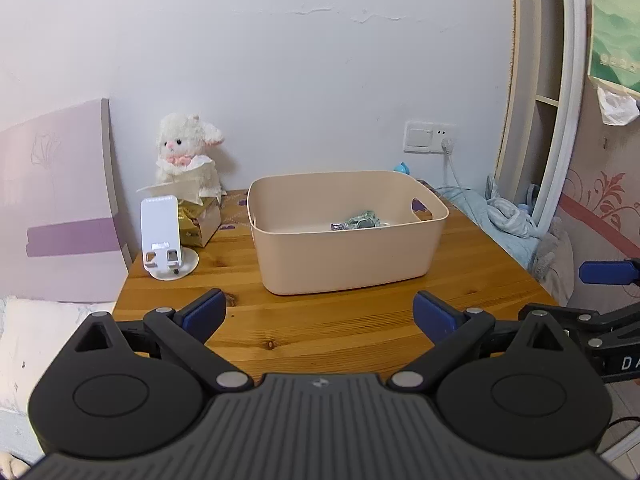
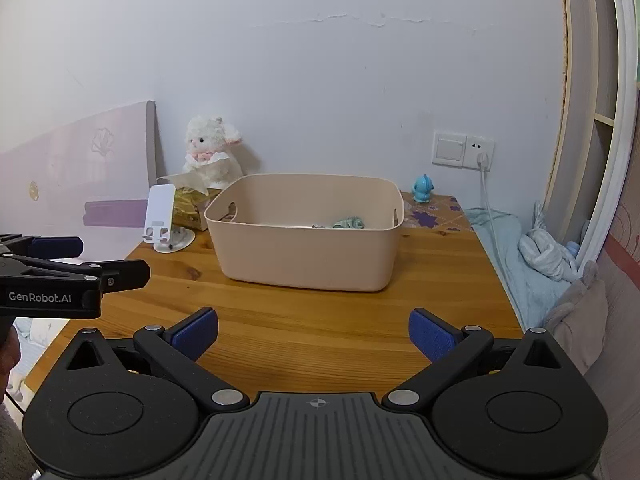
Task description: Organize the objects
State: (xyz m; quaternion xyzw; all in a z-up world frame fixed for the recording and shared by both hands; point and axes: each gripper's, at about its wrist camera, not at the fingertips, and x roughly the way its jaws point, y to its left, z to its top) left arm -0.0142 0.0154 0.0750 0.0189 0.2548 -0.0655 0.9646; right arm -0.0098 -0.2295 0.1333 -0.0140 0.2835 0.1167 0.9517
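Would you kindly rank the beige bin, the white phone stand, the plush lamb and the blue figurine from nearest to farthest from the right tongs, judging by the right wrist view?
From the right tongs, open over the wooden table:
1. Beige bin, straight ahead at mid-table.
2. White phone stand, ahead to the left.
3. Blue figurine, back right, and plush lamb, back left against the wall: too close to call.

A bin [image 1: 344, 236] stands on the table [image 1: 320, 328] toward its rear, with small items [image 1: 360, 221] lying in its right half. Left of the bin stands a phone stand [image 1: 166, 240], a tissue box [image 1: 200, 222] just behind it and a plush toy [image 1: 188, 152] behind that against the wall. A small figurine [image 2: 423, 189] sits behind the bin's right end, below a wall socket [image 2: 462, 149], and bedding [image 2: 532, 256] lies off the table's right edge.
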